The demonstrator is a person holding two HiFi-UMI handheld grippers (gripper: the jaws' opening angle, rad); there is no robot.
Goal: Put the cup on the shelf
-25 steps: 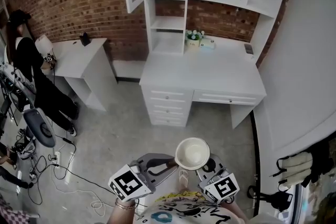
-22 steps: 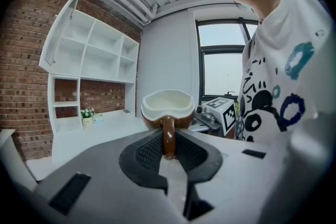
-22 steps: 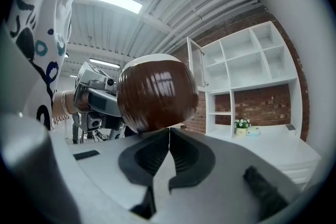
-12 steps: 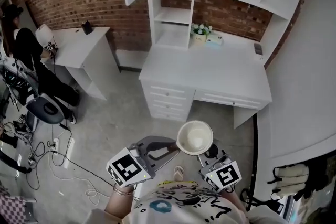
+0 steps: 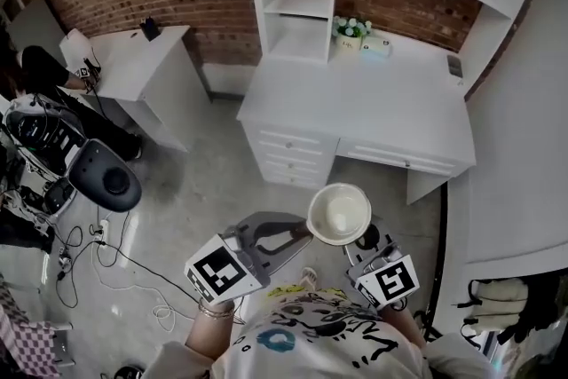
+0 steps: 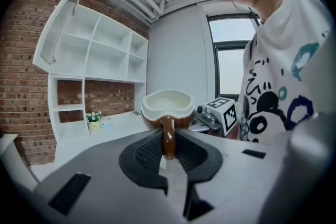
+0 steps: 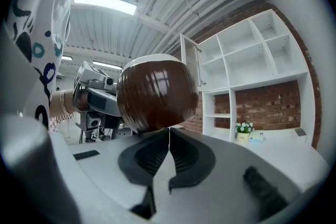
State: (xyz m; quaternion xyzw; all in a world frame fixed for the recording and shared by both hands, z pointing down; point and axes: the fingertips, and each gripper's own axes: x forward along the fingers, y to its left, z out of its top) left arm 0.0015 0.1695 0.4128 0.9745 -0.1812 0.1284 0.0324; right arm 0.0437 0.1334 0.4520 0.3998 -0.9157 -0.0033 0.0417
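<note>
Everything's slid closer over the last second. The white worktop (image 5: 355, 111) has dropped lower in the head view, and its drawers (image 5: 288, 157) now sit just ahead of the cup (image 5: 339, 213) instead of well apart. The office chair (image 5: 105, 177) has drifted in from the left, and the person (image 5: 49, 71) by the side table is nearly out of frame.

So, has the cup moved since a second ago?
Yes. In the head view the cup now sits nearer the front of the desk than before, so it has gone forward.
</note>
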